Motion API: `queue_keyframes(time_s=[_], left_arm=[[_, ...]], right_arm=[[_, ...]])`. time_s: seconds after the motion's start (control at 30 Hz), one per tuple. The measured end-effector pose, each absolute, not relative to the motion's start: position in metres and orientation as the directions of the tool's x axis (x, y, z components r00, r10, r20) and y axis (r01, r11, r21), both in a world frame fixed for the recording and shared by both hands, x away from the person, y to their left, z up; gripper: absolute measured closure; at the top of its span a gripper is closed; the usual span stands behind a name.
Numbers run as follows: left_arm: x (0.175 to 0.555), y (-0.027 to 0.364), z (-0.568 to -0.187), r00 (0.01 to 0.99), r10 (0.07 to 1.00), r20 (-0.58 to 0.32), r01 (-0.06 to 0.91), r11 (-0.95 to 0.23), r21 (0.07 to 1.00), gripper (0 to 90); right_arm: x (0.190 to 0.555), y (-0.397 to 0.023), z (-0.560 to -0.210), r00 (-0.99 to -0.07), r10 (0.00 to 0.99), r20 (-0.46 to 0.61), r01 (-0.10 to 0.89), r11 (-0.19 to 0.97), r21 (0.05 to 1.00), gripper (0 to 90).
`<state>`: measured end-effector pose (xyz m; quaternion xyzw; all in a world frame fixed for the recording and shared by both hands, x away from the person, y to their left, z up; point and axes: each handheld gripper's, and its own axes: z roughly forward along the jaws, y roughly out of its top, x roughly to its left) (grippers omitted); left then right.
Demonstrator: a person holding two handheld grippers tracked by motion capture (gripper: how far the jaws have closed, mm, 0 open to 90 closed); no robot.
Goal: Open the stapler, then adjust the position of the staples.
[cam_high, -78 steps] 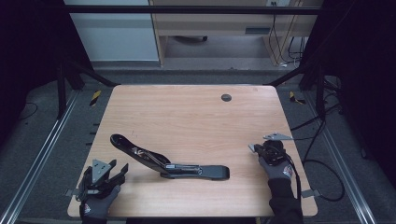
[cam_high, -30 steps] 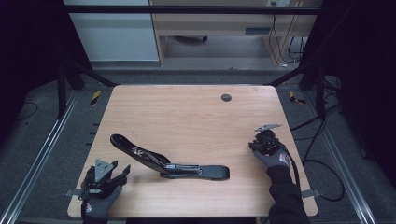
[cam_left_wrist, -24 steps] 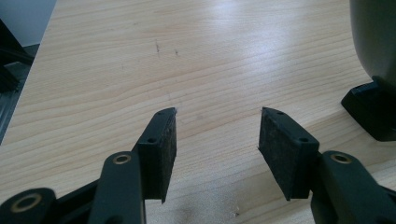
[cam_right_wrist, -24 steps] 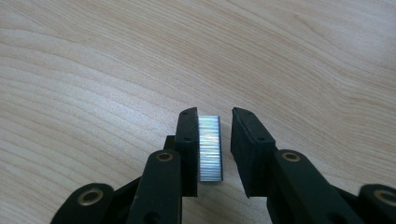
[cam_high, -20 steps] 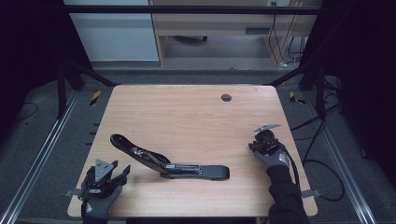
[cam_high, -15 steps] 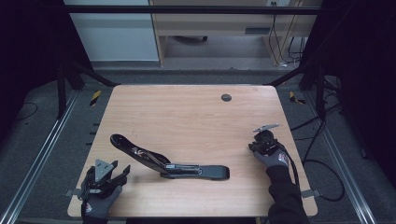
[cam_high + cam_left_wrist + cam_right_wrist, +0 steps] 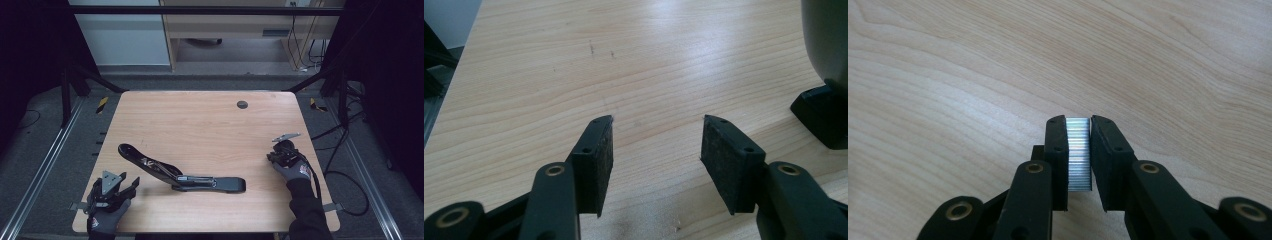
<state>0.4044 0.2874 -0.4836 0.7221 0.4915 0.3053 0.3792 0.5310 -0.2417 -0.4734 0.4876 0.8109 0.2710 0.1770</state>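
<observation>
A: Starting at the left, what is the left hand-held gripper (image 7: pixel 127 186) doing?

B: It sits at the near left corner of the desk (image 7: pixel 200 115), jaws apart with bare wood between the pads (image 7: pixel 599 155). Nothing is held there.

A: And just to its right?

B: A long black stapler (image 7: pixel 180 172) lies opened out on the desk. Its long axis runs from far left to near right: one arm slopes up and away toward the left, the other lies flat pointing right. In the left gripper view a dark part at the right edge is probably that stapler, though it is cropped too tightly to be sure.

A: Then the right side?

B: The right hand-held gripper (image 7: pixel 1079 150) stays low near the right edge of the desk, well apart from the stapler. Its jaws have just been closing, and a strip of staples (image 7: pixel 1078 152) stands between them, silvery and ribbed, pads pressed on both sides. The strip's long axis runs along the jaws, pointing away from the hand.
</observation>
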Motion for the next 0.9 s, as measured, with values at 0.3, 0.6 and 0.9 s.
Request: queue_keyframes(time_s=[0.3,0.6,0.9], left_arm=[[0.405,0.286,-0.484,0.335,0.94,0.071,0.477,-0.234,0.847,46.2],[0.405,0.286,-0.484,0.336,0.94,0.066,0.48,-0.231,0.846,46.1],[0.405,0.286,-0.485,0.335,0.94,0.067,0.482,-0.232,0.845,46.0]], right_arm=[[0.515,-0.246,-0.456,-0.501,0.865,-0.02,0.647,0.39,0.655,78.1],[0.503,-0.24,-0.442,-0.551,0.834,-0.015,0.608,0.414,0.678,78.0],[0.491,-0.229,-0.434,-0.613,0.79,-0.012,0.573,0.455,0.682,78.0]])
